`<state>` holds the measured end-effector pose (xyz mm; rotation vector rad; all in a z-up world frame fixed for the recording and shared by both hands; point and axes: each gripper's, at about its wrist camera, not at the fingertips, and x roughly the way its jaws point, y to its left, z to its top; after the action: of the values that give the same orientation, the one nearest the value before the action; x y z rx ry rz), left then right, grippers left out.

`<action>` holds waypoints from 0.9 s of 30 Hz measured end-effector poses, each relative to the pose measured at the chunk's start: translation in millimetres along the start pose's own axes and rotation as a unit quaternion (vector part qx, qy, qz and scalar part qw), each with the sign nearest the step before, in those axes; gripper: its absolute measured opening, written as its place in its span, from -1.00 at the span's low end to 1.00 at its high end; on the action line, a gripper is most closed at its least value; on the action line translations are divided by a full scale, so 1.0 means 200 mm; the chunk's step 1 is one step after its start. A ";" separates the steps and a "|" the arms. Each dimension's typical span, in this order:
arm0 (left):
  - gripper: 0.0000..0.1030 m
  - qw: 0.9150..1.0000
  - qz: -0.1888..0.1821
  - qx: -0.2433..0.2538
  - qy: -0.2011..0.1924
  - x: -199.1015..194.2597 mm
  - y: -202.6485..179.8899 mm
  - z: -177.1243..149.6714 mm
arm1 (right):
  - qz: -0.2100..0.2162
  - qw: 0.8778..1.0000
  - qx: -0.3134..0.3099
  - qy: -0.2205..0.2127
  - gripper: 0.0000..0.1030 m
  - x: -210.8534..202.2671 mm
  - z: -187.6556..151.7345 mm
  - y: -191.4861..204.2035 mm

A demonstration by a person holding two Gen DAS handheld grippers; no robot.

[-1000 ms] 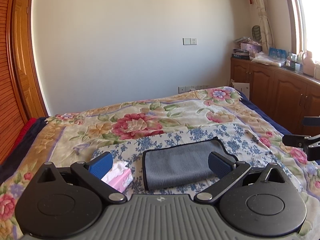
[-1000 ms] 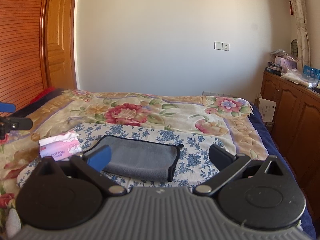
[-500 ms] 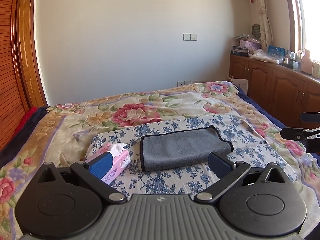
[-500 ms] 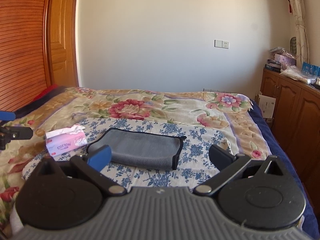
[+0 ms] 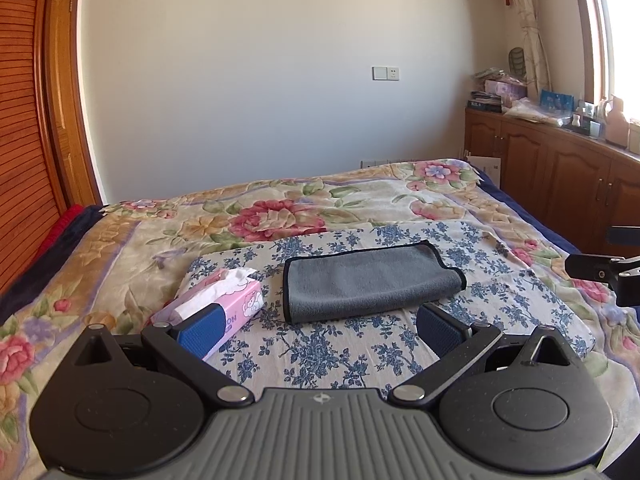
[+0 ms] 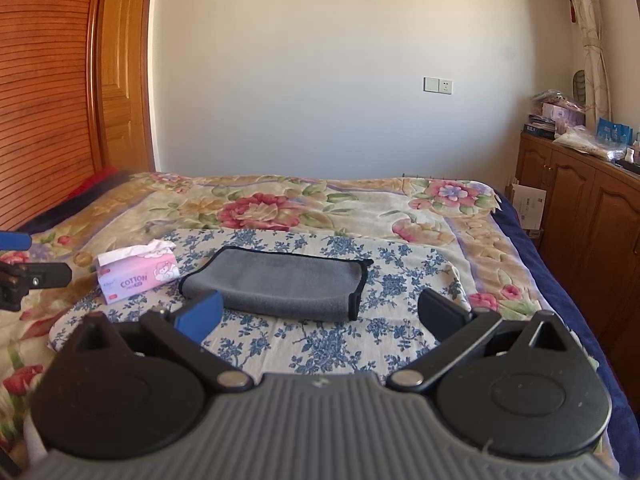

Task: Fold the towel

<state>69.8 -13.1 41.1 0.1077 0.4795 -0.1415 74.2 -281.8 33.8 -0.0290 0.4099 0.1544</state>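
Observation:
A grey towel (image 5: 368,280) with a black hem lies folded into a flat rectangle on a blue-flowered cloth (image 5: 352,352) on the bed; it also shows in the right wrist view (image 6: 280,284). My left gripper (image 5: 320,330) is open and empty, held above and in front of the towel, apart from it. My right gripper (image 6: 320,316) is open and empty too, in front of the towel. The right gripper's tip shows at the right edge of the left wrist view (image 5: 600,268), and the left gripper's tip at the left edge of the right wrist view (image 6: 32,276).
A pink tissue box (image 5: 224,304) lies left of the towel, seen also in the right wrist view (image 6: 138,274). The bed has a floral blanket (image 5: 280,216). Wooden cabinets (image 5: 560,168) with clutter stand on the right; a wooden door and slatted wardrobe (image 6: 60,92) on the left.
Both grippers have drawn back and up from the towel, which now lies farther ahead and fully visible. Both stay open. The towel has not moved.

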 end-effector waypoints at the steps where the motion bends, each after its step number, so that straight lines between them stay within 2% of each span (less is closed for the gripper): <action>1: 1.00 1.000 0.003 -0.002 -0.001 0.00 0.00 -0.01 | -0.001 1.000 0.001 0.000 1.00 0.00 -0.01 0.00; 8: 1.00 1.000 0.019 -0.016 0.002 -0.01 0.03 -0.07 | 0.001 1.000 0.001 0.006 1.00 -0.03 -0.06 0.03; 17: 1.00 0.999 0.031 -0.011 0.001 -0.03 0.04 -0.18 | 0.003 1.000 0.009 0.007 1.00 -0.07 -0.11 0.07; 27: 1.00 0.999 0.033 -0.013 0.006 -0.02 0.06 -0.28 | -0.003 1.000 0.010 0.006 1.00 -0.09 -0.15 0.07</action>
<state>41.9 6.9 -6.1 0.0979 0.4885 -0.0698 44.7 -272.1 13.2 -0.0107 0.4224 0.1443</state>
